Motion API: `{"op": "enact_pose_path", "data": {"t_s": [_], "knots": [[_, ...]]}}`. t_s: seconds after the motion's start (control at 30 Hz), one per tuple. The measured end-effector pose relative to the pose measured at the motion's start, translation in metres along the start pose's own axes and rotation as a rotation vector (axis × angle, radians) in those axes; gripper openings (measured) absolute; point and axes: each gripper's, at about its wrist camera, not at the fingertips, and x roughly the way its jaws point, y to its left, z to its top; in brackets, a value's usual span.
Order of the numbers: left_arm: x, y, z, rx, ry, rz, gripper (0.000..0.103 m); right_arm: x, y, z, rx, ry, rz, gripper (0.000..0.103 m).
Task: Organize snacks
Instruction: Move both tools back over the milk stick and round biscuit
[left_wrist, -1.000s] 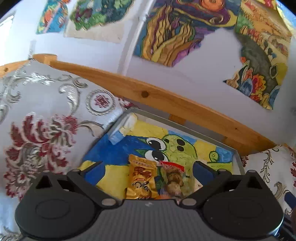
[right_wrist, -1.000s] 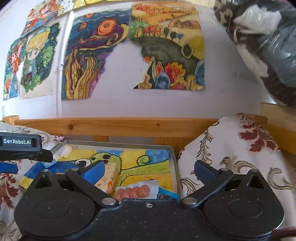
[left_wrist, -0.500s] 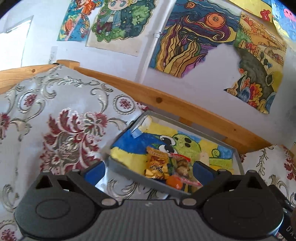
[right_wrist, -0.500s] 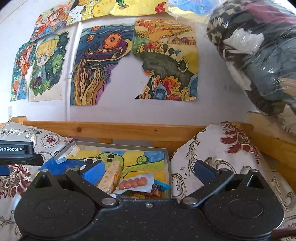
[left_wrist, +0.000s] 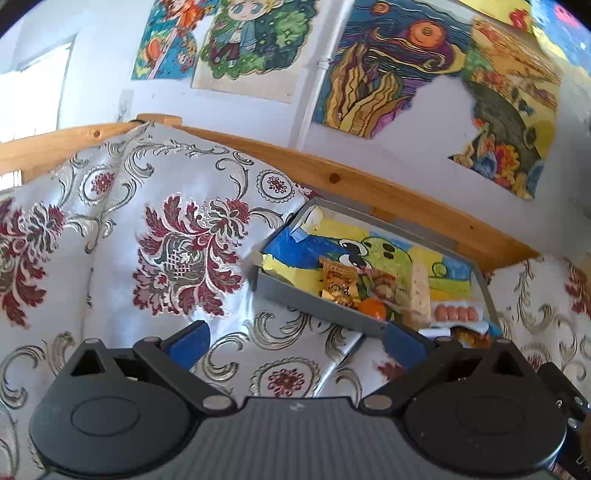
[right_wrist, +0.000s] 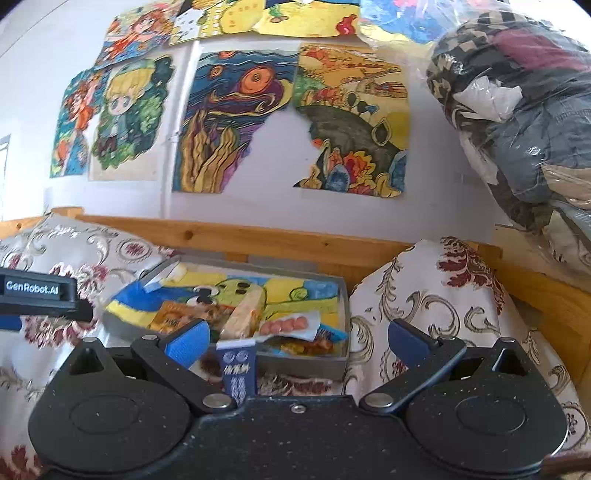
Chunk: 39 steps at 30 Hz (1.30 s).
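A grey box lined with a painted frog picture sits on the patterned cloth between two cushions. Inside lie a golden snack packet, an orange sweet, a pale nougat bar and a white packet of small sausages. A dark blue packet stands in front of the box, close to the right gripper's left finger. My left gripper is open and empty, short of the box's near left corner. My right gripper is open and empty before the box.
A flowered cushion rises left of the box and another cushion right of it. A wooden rail runs behind, under a wall of paintings. A plastic-wrapped bundle of clothes hangs at the upper right. The left gripper's body shows at the left edge.
Both grippers have drawn back from the box, which now looks smaller and farther. The left view has swung left onto the cushion. The dark blue packet has come into the right view.
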Motion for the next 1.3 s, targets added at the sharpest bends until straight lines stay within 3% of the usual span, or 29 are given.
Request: {"op": "enact_pose_path", "data": {"t_s": [0.57,1.3], "knots": [[-0.027,0.013,-0.045,0.106,0.070,-0.013,0.102,-0.034,0.015,-0.029,-0.013,0.139,0.019,0.102],[-0.030,0.033,-0.087,0.207,0.191,0.036,0.102,-0.030,0.028,-0.058,-0.018,0.368,0.055,0.102]]}}
